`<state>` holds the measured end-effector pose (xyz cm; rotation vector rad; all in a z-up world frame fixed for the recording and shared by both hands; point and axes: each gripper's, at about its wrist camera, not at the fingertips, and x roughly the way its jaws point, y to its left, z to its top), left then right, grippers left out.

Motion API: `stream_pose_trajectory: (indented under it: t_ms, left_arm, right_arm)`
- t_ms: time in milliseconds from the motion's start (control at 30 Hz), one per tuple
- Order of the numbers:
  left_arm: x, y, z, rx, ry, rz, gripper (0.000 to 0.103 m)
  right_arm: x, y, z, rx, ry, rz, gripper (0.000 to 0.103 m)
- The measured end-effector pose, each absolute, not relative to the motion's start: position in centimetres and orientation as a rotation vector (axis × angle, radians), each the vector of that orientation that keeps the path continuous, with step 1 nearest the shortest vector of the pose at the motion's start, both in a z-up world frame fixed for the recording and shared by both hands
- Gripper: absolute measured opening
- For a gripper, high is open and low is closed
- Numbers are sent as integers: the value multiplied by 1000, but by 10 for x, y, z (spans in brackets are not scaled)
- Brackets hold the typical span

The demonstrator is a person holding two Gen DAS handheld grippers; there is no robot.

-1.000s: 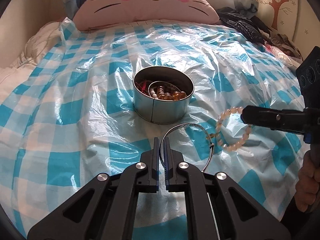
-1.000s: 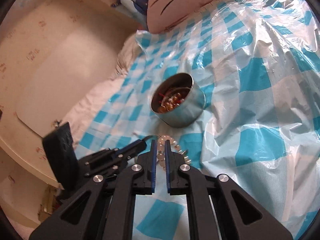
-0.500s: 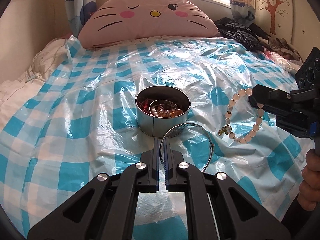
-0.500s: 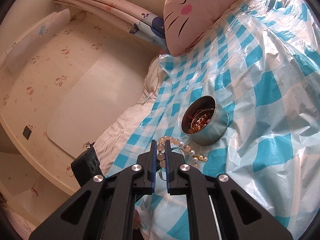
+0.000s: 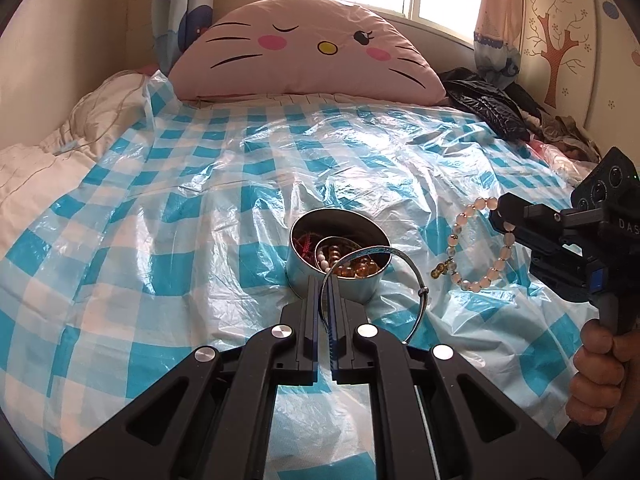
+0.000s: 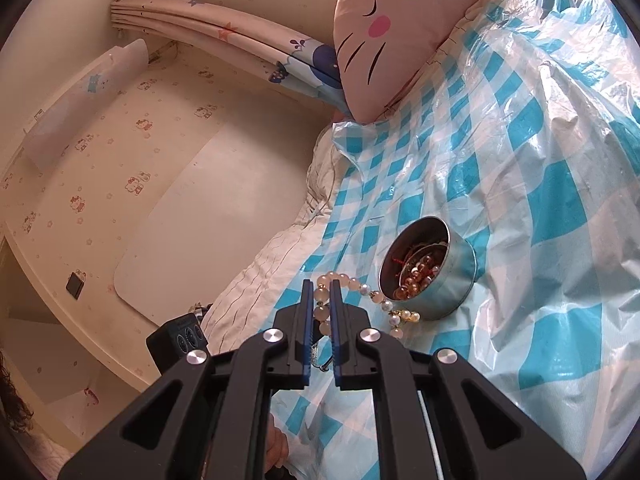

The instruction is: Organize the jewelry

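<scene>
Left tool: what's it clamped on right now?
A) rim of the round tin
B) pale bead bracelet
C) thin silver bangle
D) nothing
C: the left tool is shut on the thin silver bangle, which loops out in front of the round tin; the pale bead bracelet hangs from the right tool.

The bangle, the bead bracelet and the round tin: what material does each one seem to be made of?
Bangle: thin metal, silvery and polished; it glints and keeps its hoop shape.
Bead bracelet: smooth, pale, slightly translucent beads, perhaps stone or glass; I cannot tell which.
Round tin: sheet metal with a dull grey shine and a thin rim.
</scene>
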<state>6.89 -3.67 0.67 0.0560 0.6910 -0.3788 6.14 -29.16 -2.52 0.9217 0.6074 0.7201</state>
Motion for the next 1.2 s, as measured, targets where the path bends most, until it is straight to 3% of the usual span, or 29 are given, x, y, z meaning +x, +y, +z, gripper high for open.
stream_pose_trajectory:
  t_ms: [400, 733, 767, 800, 867, 933, 1000, 1033, 1133, 1200]
  left_arm:
    - [120, -59, 8, 64, 703, -389, 4]
    - [163, -78, -18, 87, 764, -360, 4]
    - [166, -77, -23, 88, 774, -337, 6]
    - [166, -75, -26, 83, 787, -327, 10]
    - [163, -68, -27, 81, 784, -314, 11]
    - [157, -58, -23, 78, 766, -289, 20]
    - [150, -47, -18, 54, 751, -266, 41]
    - [146, -43, -16, 46, 748, -257, 45]
    - [126, -31, -7, 41, 740, -232, 55]
    - [104, -26, -3, 61, 732, -221, 68]
  right_arm:
    - [104, -291, -18, 910, 584, 730, 9]
    - [155, -268, -28, 747, 683, 669, 9]
    - [164, -260, -34, 709, 722, 647, 10]
    - [173, -254, -42, 687, 771, 626, 21]
    - [181, -245, -56, 678, 821, 599, 31]
    - [178, -244, -59, 675, 828, 592, 31]
    - [168, -251, -54, 680, 794, 566, 38]
    - [160, -257, -50, 696, 775, 552, 39]
    - [132, -270, -35, 693, 724, 477, 53]
    - [105, -273, -23, 658, 692, 415, 71]
